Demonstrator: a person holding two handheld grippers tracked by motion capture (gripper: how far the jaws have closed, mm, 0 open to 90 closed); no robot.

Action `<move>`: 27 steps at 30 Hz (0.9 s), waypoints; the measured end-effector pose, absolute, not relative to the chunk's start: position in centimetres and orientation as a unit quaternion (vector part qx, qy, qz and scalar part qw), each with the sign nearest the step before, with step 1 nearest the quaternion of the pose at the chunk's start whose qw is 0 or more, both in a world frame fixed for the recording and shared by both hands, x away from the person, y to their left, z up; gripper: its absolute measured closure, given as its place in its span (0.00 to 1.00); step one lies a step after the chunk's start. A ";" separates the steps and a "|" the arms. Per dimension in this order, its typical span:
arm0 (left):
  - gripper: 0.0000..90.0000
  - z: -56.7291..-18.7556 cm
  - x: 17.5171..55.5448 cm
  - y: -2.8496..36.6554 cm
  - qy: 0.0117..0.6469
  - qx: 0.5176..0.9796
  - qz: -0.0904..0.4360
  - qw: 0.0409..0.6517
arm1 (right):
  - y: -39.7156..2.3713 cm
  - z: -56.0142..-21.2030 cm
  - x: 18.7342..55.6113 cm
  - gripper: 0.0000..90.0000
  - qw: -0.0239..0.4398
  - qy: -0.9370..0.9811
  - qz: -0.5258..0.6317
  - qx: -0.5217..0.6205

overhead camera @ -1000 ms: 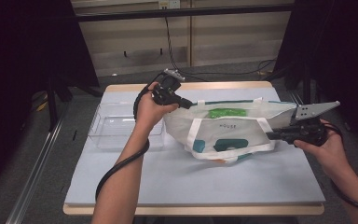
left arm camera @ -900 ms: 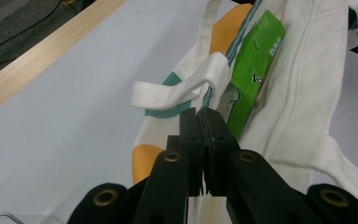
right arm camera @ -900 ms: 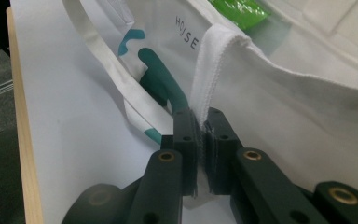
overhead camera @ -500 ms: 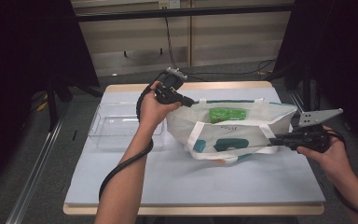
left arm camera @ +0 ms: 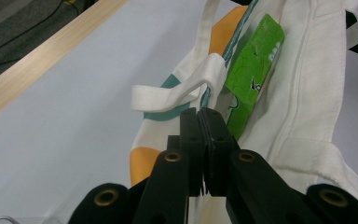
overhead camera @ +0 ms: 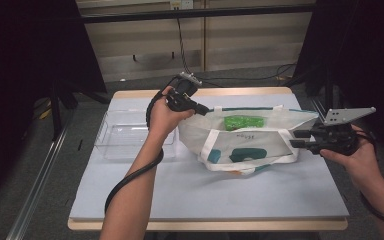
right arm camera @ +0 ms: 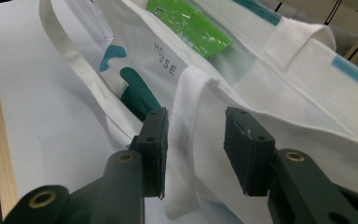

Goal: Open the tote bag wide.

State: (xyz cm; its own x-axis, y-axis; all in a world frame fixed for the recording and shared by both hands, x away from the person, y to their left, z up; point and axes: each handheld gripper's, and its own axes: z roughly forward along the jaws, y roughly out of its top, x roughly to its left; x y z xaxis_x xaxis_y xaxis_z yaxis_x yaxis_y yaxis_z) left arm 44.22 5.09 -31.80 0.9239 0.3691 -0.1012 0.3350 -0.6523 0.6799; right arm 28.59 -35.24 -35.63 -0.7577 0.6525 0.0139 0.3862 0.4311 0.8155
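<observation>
Right gripper (right arm camera: 193, 149) has just been opening, releasing the bag (overhead camera: 250, 137); left gripper (left arm camera: 204, 135) stays clenched on its rim, holding it open.

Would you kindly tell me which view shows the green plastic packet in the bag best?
The left gripper view: the green plastic packet lies close, print visible. The right gripper view crops it at the top; the high view shows it small inside the white fabric tote bag.
</observation>
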 end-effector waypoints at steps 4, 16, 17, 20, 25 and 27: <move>0.98 -31.8 44.3 5.0 0.193 0.909 0.023 0.367 | -35.0 -35.0 28.8 0.60 0.157 0.831 0.436 0.307; 0.98 -31.8 44.3 4.9 0.193 0.911 0.018 0.365 | -32.8 -34.7 30.8 0.43 0.166 0.838 0.427 0.297; 0.98 -31.8 44.3 4.9 0.193 0.910 0.018 0.367 | -32.6 -34.8 31.0 0.43 0.169 0.839 0.425 0.294; 0.98 -31.7 44.3 4.9 0.190 0.911 0.017 0.365 | -32.0 -34.8 31.5 0.42 0.174 0.841 0.424 0.286; 0.98 -31.7 44.4 4.8 0.192 0.912 0.015 0.363 | -31.1 -35.3 32.2 0.49 0.166 0.850 0.419 0.273; 0.98 -31.7 44.4 4.7 0.194 0.911 0.013 0.364 | -30.9 -35.6 32.3 0.56 0.157 0.853 0.416 0.273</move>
